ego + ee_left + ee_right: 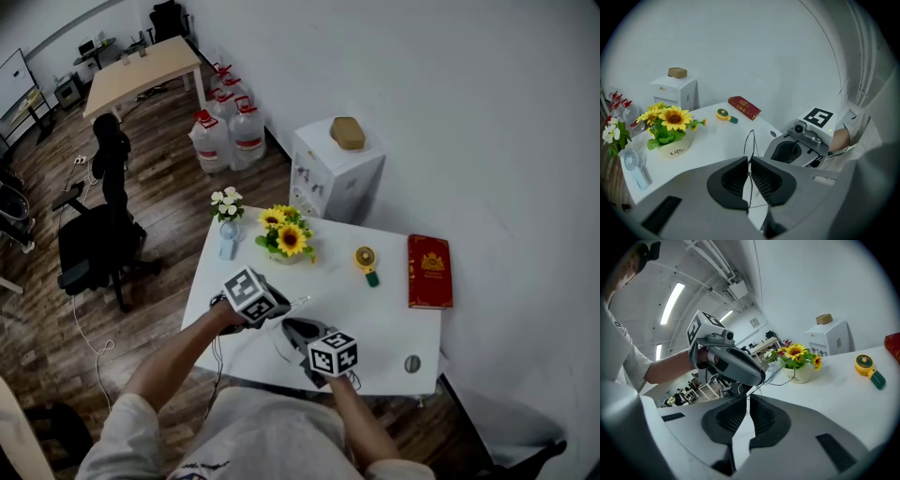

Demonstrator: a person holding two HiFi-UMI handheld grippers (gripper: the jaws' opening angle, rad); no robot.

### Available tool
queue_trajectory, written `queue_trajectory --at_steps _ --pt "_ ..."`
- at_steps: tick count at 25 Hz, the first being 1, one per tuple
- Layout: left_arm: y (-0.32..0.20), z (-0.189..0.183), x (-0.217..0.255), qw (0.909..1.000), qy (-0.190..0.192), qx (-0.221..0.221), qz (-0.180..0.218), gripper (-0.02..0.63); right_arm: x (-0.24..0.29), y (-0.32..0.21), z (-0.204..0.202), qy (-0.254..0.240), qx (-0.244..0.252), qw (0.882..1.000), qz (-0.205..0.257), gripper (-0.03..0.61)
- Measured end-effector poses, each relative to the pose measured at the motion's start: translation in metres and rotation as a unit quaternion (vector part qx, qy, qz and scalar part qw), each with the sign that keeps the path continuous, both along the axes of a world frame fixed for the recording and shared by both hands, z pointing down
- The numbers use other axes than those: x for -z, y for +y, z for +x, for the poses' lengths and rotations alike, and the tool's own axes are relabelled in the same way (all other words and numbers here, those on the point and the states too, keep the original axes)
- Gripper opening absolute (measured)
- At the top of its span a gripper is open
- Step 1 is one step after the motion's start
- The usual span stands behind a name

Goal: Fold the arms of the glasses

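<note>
The glasses (296, 307) are a thin wire-framed pair held above the white table (394, 323) between my two grippers. In the left gripper view the left gripper (750, 161) is shut on the wire frame (751, 132), which rises above the jaws. The right gripper's body (799, 147) sits just to the right there. Seen from the right gripper view, the right gripper (748, 399) has its jaws closed to a slit on a thin arm running from the lens rim (781, 384). The left gripper (736, 364) is close ahead. The head view shows the left gripper (281, 307) and right gripper (287, 328) almost meeting.
On the table stand a sunflower pot (286, 242), a small vase of white flowers (228, 217), a yellow tape measure (366, 261) and a red book (429, 271). A white cabinet (333, 173) stands behind the table. Water bottles (228, 131) and an office chair (98, 230) stand at left.
</note>
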State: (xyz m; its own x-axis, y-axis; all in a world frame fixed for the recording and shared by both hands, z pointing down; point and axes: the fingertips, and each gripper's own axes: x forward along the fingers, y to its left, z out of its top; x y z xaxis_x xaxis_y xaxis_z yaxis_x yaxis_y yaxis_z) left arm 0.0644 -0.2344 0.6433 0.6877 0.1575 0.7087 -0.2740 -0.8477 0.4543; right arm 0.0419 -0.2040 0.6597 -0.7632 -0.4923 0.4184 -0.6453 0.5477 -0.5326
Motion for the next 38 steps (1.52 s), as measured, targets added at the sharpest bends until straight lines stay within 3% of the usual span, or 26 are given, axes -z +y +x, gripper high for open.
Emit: queue_trajectory --at_steps 13,16,22,26,32,38 --pt "0.011 0.003 -0.001 0.9998 0.010 0.007 -0.016 0.023 0.000 0.000 -0.001 -0.002 -0.010 1.000 0.003 0.031" --pt "0.008 0.001 -0.002 0.9996 0.015 0.016 -0.020 0.023 0.004 -0.004 0.006 -0.001 -0.037 0.999 0.018 0.103" --pt "-0.005 -0.006 -0.005 0.9993 0.010 0.034 -0.010 0.023 0.010 -0.005 0.038 -0.016 -0.103 0.994 0.021 0.132" --pt "-0.030 -0.012 -0.008 0.9973 -0.003 0.072 0.011 0.021 0.005 0.005 0.060 -0.037 -0.135 0.990 0.003 0.135" --pt "-0.069 -0.021 -0.005 0.9879 0.018 0.154 -0.006 0.021 -0.006 0.020 0.075 -0.041 -0.147 0.988 -0.008 0.144" --pt "-0.095 -0.026 0.000 0.9686 0.057 0.240 -0.028 0.021 -0.014 0.023 0.077 -0.129 -0.185 0.973 -0.054 0.144"
